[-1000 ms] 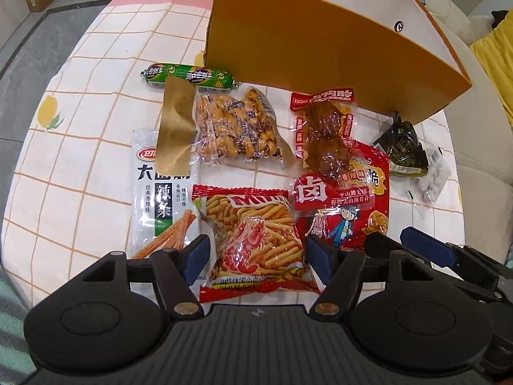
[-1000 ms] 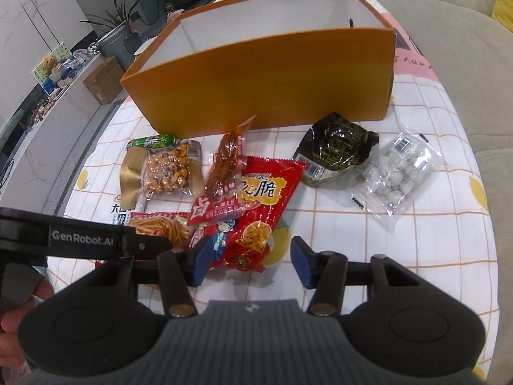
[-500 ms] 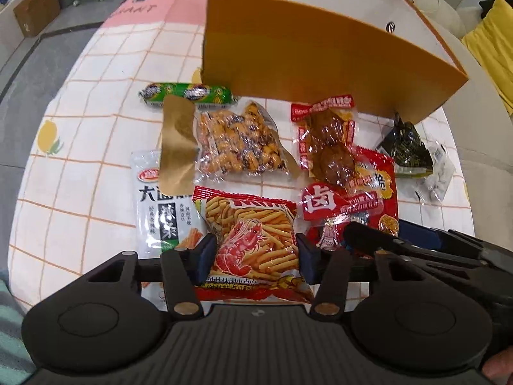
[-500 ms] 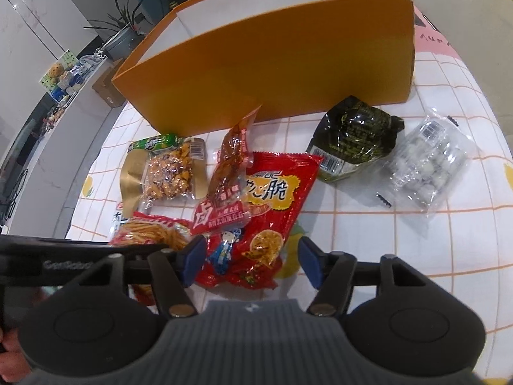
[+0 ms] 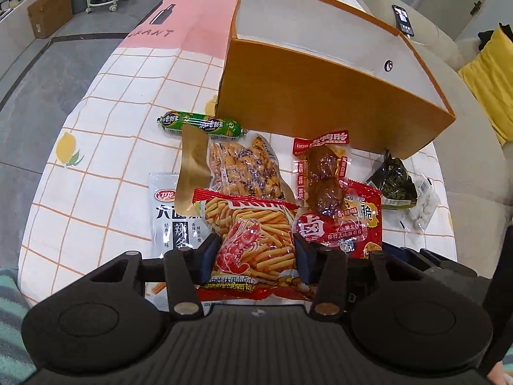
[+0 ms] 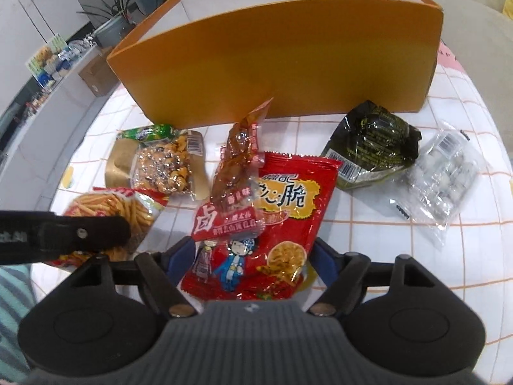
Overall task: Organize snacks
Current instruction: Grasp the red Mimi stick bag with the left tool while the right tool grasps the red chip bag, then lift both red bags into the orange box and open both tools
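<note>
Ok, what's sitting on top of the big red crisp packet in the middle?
A clear pouch of brown braised meat lies across the red crisp packet, covering its left part; what is printed under the pouch is hidden.

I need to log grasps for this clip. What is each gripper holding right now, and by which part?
The left gripper is closing on the shrimp stick bag, at its lower sides. The right gripper is opening, holding nothing.

Pink cloth panel [image 5: 179, 32]: "HANT". White packet [image 5: 170, 221]: "辣条". Red pouch [image 5: 320, 229]: "卤".
</note>
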`<action>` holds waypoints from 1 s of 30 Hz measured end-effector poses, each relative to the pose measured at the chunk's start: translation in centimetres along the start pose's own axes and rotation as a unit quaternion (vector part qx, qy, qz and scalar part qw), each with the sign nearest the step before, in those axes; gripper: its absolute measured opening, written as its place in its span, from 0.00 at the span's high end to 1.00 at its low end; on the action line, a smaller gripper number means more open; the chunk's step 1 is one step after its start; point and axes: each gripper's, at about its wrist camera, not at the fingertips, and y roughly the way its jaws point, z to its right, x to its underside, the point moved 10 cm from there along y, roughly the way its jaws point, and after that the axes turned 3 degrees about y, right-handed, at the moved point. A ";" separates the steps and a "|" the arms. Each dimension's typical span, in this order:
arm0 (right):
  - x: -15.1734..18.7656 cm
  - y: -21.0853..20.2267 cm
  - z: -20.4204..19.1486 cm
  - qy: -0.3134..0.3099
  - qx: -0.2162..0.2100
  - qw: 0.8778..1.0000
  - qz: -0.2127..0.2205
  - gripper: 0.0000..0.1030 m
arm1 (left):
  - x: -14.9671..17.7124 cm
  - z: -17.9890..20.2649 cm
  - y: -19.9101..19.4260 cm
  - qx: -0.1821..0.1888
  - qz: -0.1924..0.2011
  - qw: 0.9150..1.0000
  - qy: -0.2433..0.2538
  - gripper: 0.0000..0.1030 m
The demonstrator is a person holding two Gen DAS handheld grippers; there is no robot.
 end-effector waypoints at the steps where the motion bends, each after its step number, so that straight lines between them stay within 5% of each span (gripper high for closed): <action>1: 0.0 0.0 0.1 0.000 0.003 1.000 0.000 0.27 | 0.0 0.0 -0.1 -0.001 0.000 1.000 0.000 0.47; 15: 1.1 -1.8 2.3 0.026 0.020 0.999 -0.013 0.46 | 0.7 1.2 -1.8 0.013 0.005 1.000 0.011 0.47; 30: 1.8 -7.7 2.9 0.037 0.014 0.999 -0.003 0.48 | 1.3 2.6 -4.2 0.027 0.020 0.999 0.028 0.47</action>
